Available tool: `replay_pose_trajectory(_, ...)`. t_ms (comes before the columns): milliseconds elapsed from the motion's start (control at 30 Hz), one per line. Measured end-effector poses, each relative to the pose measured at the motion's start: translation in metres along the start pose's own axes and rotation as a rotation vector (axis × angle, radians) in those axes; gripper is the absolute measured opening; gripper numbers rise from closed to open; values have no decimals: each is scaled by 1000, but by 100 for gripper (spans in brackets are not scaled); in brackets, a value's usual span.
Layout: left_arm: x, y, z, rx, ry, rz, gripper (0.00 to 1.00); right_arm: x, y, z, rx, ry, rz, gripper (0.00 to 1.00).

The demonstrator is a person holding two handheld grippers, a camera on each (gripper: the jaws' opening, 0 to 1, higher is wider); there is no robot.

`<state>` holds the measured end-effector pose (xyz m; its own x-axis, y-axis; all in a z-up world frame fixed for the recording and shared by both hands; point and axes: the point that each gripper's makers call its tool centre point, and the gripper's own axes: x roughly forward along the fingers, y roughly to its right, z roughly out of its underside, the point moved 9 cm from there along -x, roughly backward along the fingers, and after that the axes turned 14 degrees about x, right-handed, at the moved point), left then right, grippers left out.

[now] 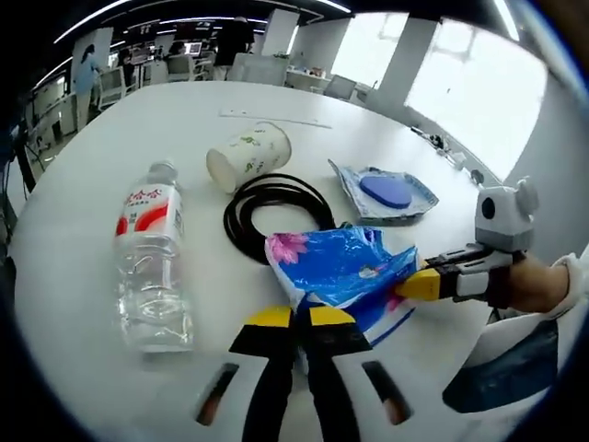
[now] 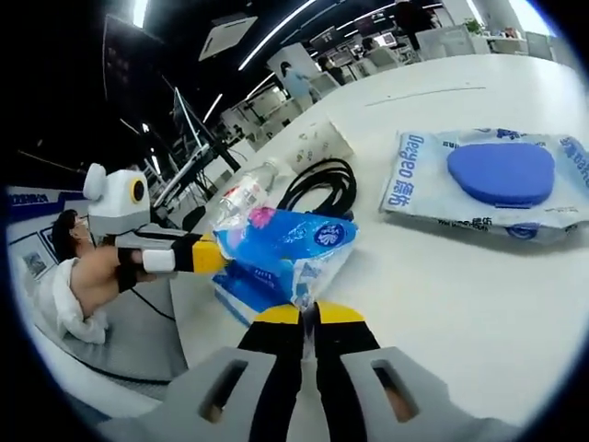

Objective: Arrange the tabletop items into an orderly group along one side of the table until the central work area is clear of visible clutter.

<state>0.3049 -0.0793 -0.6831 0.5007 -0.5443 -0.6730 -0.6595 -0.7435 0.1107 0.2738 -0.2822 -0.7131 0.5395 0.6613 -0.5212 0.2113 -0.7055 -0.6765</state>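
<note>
Evidently blue floral plastic bag (image 1: 342, 267) crumpled, pinched by both tools

Cup (image 1: 248, 155) behind cable coil (image 1: 273, 214); bottle (image 1: 149, 258) to their left.

Open-plan office: desks (image 1: 175, 64), monitors (image 1: 193, 28), ceiling strip lights (image 2: 276, 32).

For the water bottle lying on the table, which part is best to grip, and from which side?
Probably grip the water bottle across its middle, near the red label, coming from above. It lies on its side on the white table, so the round body is exposed and the cap end is narrow.
</note>
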Motion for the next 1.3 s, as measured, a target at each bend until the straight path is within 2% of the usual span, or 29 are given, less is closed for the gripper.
replay_pose_trajectory(167,-1,2,-2,-6,18,21,0,-4,3,0,41,8,-6,0)
replay_pose_trajectory(433,3,12,-6,47,30,42,0,-16,9,0,15,23,-12,0)
replay_pose_trajectory(733,10,41,-16,97,51,116,0,-47,29,2,83,68,-22,0)
replay_pose_trajectory(867,15,51,-22,83,61,155,0,-62,36,0,90,94,-19,0)
replay_pose_trajectory(1067,18,71,-49,89,113,219,0,-93,43,-19,83,149,-29,0)
replay_pose_trajectory(1300,32,94,-77,176,103,267,0,-122,55,-31,79,190,-2,0)
